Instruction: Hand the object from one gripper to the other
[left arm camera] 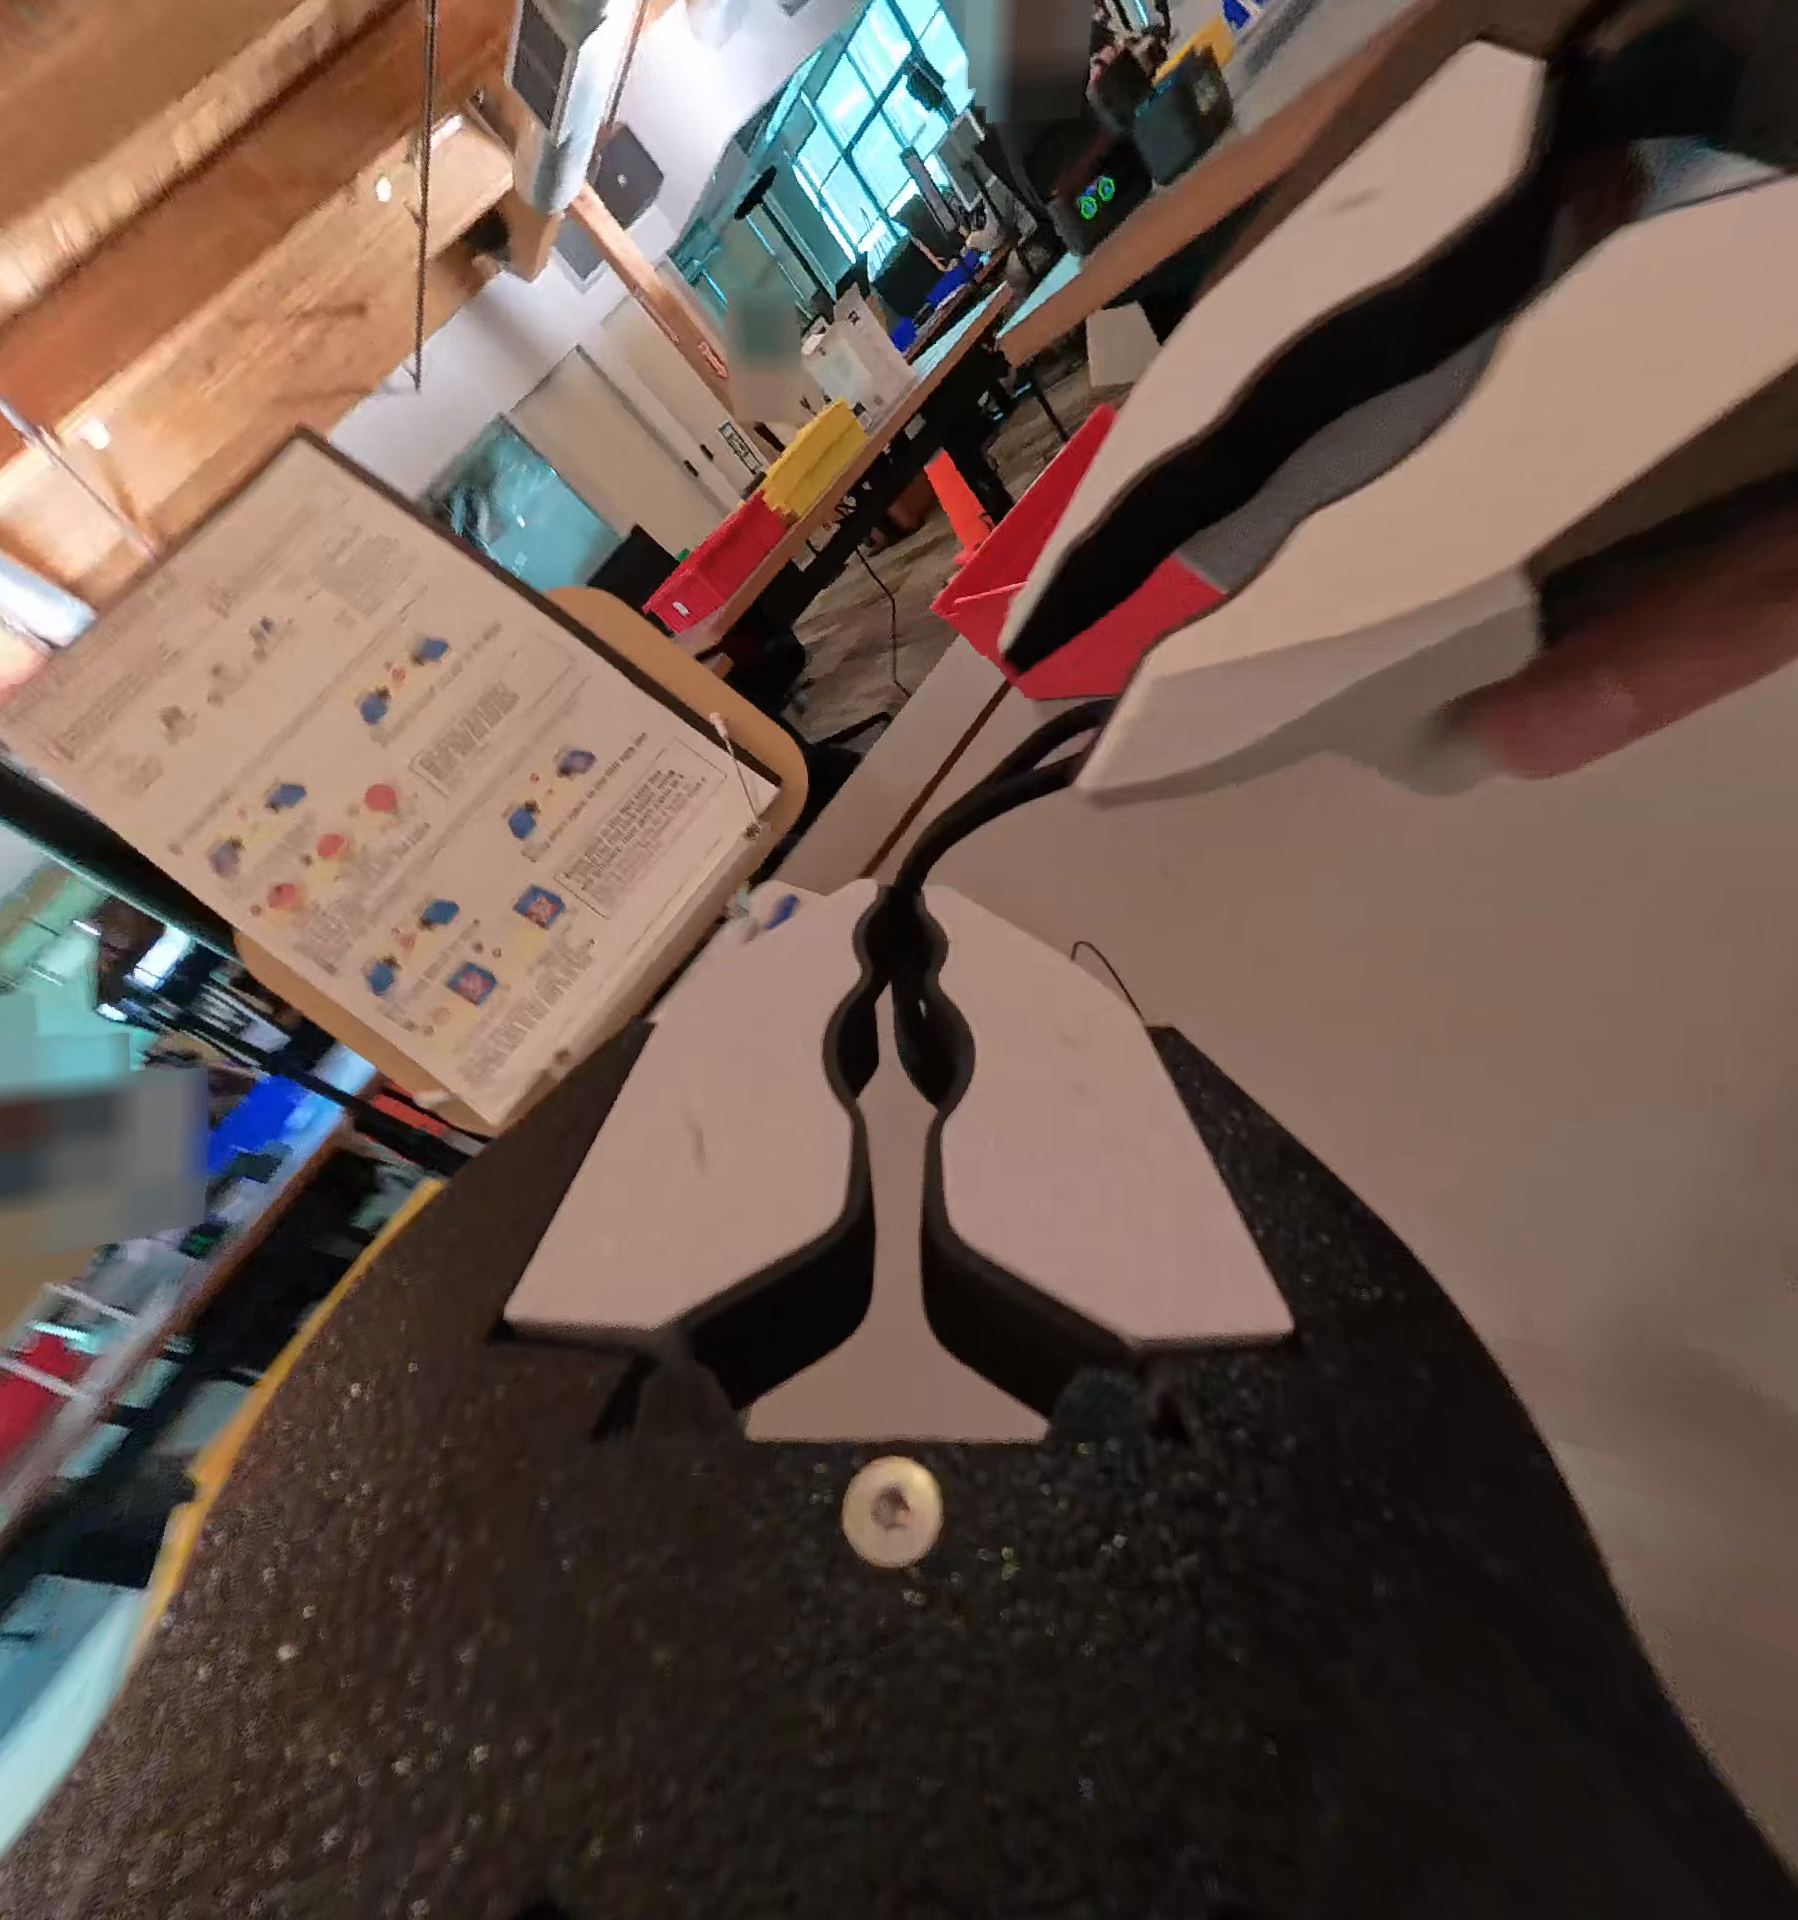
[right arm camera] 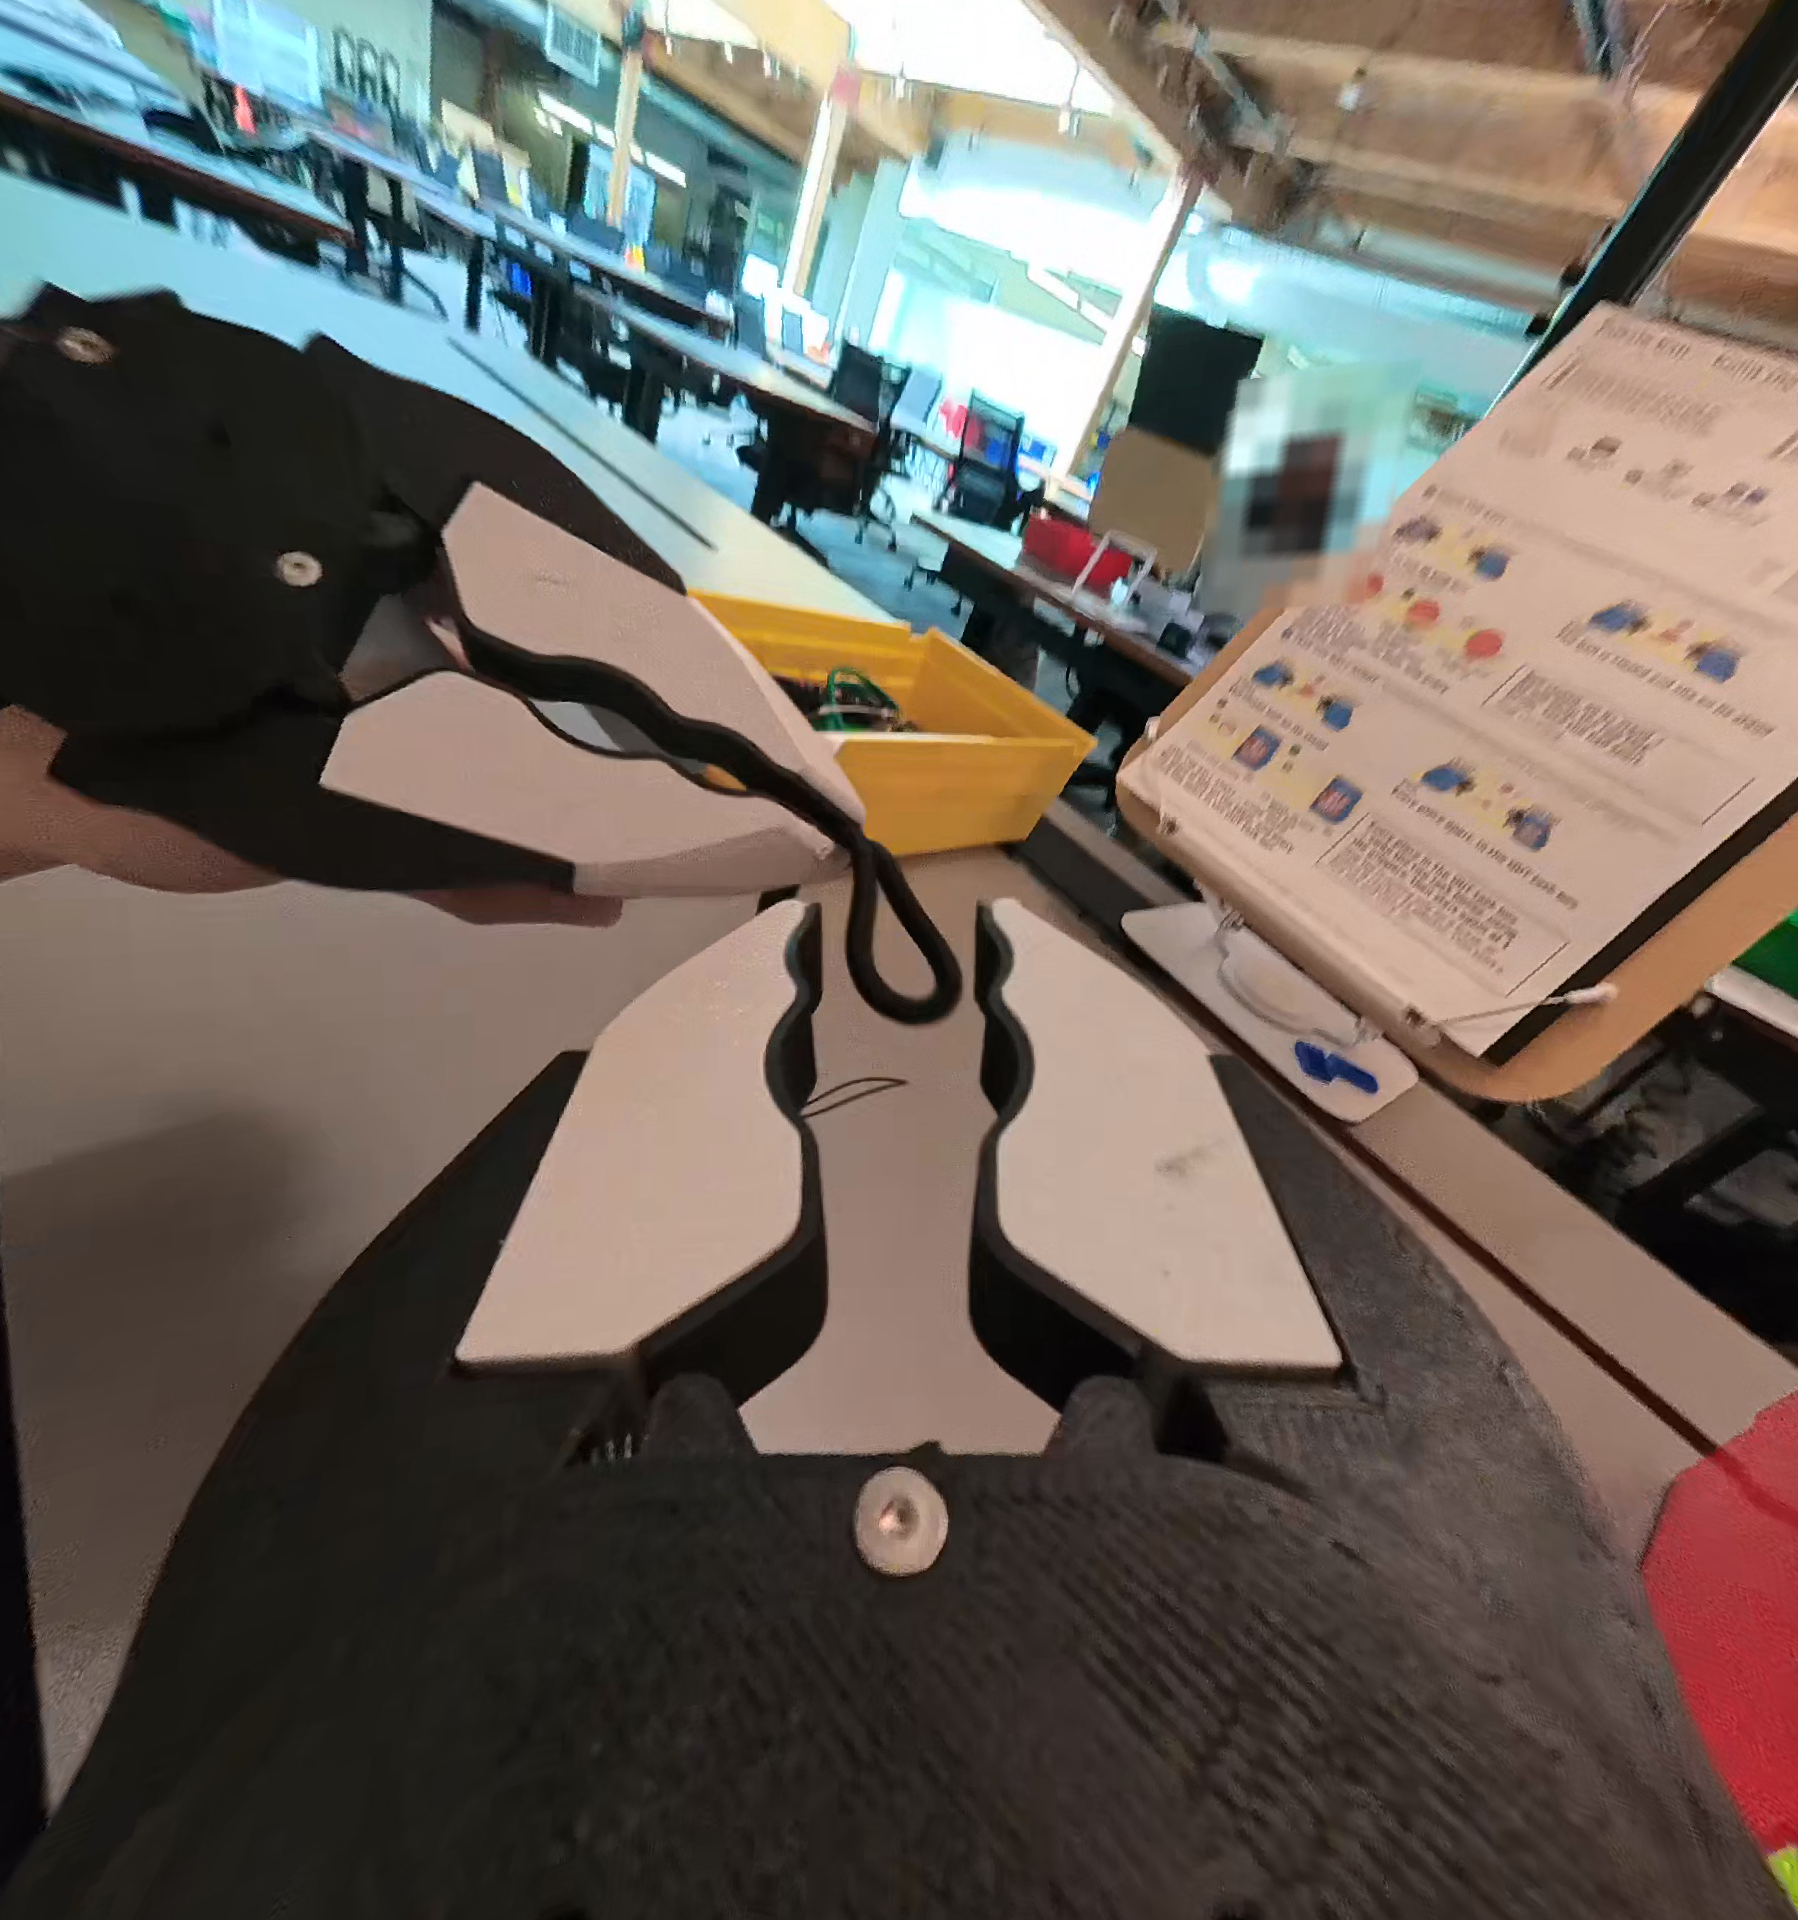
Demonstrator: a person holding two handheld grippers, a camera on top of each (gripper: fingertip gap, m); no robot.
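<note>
- We see the left gripper (left arm camera: 900,914) pinched on a thin black cord (left arm camera: 916,997), which runs up between its wavy black inner edges and out past the tips.
- From the right wrist view, that same cord (right arm camera: 900,956) hangs from the left gripper's (right arm camera: 838,831) tips as a loose loop, dangling between the fingers of the right gripper (right arm camera: 895,914).
- Our right gripper stands apart, a plain gap between its fingers; the loop sits near the tips but touches neither one, so far as we can tell.
- In the left wrist view the right gripper (left arm camera: 1071,717) shows at the upper right, its fingers also apart, with the cord reaching towards it.
- The cord looks rubbery, round and limp.
- The fingers (right arm camera: 666,1143) are flat, matt white plates with scalloped black lining, set in a coarse, grainy black body held by a silver screw (right arm camera: 900,1522).
- Below lies a smooth pale table (right arm camera: 251,1039).
- A yellow plastic bin (right arm camera: 957,748) stands behind the left gripper, and a printed sheet on a board (right arm camera: 1497,707) leans on a stand to the right.
</note>
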